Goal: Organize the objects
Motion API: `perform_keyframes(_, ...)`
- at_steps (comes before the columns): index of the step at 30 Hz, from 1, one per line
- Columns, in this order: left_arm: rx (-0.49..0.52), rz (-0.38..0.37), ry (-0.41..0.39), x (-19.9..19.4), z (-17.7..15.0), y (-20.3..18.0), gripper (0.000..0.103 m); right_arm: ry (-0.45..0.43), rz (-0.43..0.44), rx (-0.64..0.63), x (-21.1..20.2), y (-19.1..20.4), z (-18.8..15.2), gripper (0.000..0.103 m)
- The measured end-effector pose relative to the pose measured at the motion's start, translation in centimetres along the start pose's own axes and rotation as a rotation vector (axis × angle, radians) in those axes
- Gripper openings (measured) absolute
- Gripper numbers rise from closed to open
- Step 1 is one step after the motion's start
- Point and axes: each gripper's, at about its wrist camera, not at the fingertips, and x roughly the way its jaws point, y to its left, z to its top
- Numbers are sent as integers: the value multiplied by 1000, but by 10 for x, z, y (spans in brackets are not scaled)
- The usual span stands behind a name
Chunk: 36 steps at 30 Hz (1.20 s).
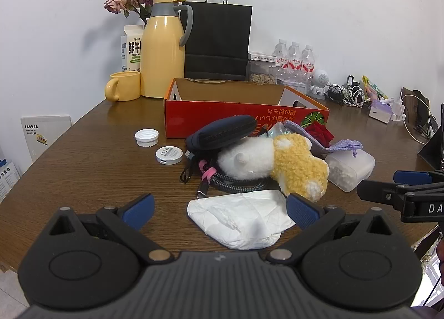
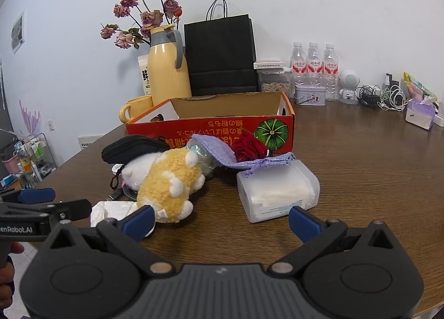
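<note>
Nearest, left gripper [image 1: 220, 209] and right gripper [image 2: 221, 219]: jaws wide apart, nothing between them, poised short of the heap, probably for a first pick. Beyond, loose clutter piled mid-table: crumpled tissue [image 1: 240, 219], plush toy [image 1: 274, 163], translucent box [image 2: 277, 190] to the right, dark pouch [image 1: 222, 130]. Farther back, red carton [image 1: 247, 113], open and seemingly empty, likely meant to receive it all.

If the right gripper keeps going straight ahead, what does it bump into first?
Probably the frosted translucent plastic box, lying just beyond the open right gripper, toward its right finger. The fluffy yellow-and-white plush toy lies close by its left finger.
</note>
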Motion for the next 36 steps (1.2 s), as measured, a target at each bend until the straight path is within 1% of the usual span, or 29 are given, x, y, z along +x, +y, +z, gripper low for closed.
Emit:
perform_keyframes(30,-1,0,2,1,0,0,103,0,1,1,0,-1,0,103)
perform_keyframes(36,-10,-9,14,4,-4,1,103,-3,1,2,2,-3,-1,103)
